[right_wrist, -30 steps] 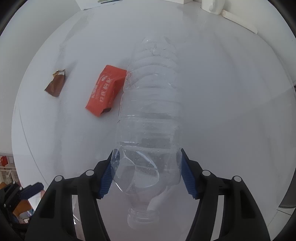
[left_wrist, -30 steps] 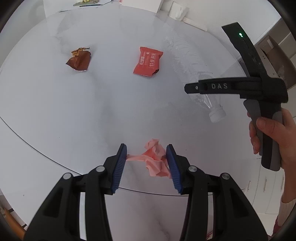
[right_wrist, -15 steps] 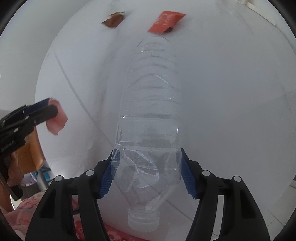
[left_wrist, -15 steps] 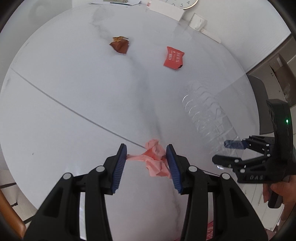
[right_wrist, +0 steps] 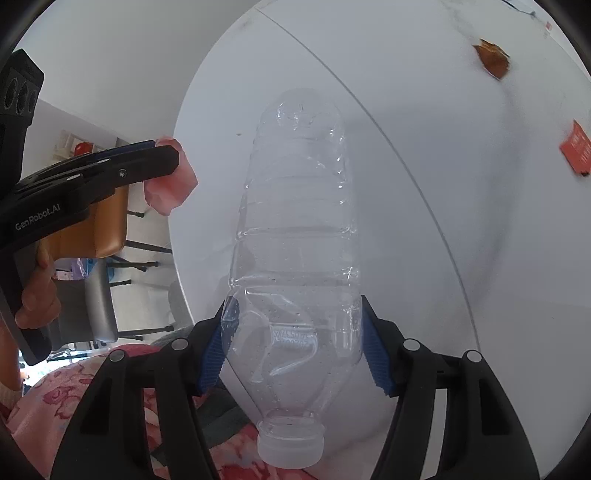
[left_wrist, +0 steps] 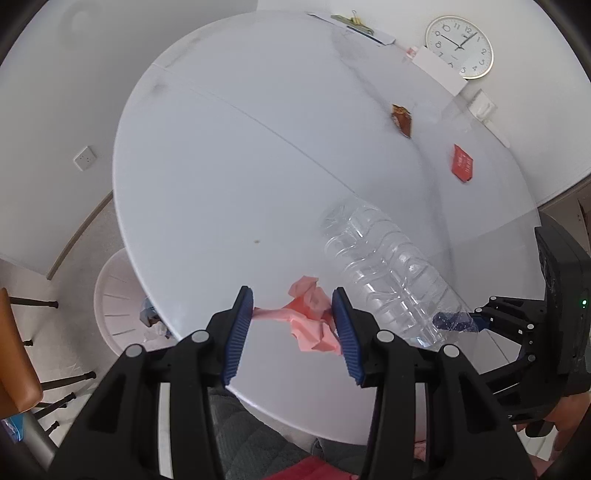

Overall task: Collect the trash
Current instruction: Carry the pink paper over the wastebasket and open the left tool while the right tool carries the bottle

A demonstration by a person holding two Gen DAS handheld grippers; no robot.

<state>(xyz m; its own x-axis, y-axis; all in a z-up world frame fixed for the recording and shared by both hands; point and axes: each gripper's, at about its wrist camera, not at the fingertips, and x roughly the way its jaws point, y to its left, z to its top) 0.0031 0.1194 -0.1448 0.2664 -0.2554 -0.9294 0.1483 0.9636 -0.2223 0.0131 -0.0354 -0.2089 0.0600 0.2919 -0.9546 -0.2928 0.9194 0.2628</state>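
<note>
My left gripper (left_wrist: 293,328) is shut on a crumpled pink tissue (left_wrist: 310,317), held over the near edge of the round white table (left_wrist: 229,177). My right gripper (right_wrist: 295,347) is shut on a clear empty plastic bottle (right_wrist: 295,229), cap end toward the camera. In the left wrist view that bottle (left_wrist: 391,273) and the right gripper (left_wrist: 476,325) show at the right. The right wrist view has the left gripper (right_wrist: 162,162) with the tissue (right_wrist: 171,190) at the left. A brown wrapper (left_wrist: 402,120) and a red packet (left_wrist: 462,163) lie on the table's far right.
A white slatted bin (left_wrist: 118,310) with some trash in it stands on the floor under the table's left edge. An orange chair (left_wrist: 14,362) is at the far left. A wall clock (left_wrist: 459,46) and papers (left_wrist: 354,26) sit at the table's back.
Both grippers have swept leftward across the table toward its near-left edge, still holding tissue and bottle. The two wrappers have slid to the far right of both views, and the bin has come into sight.
</note>
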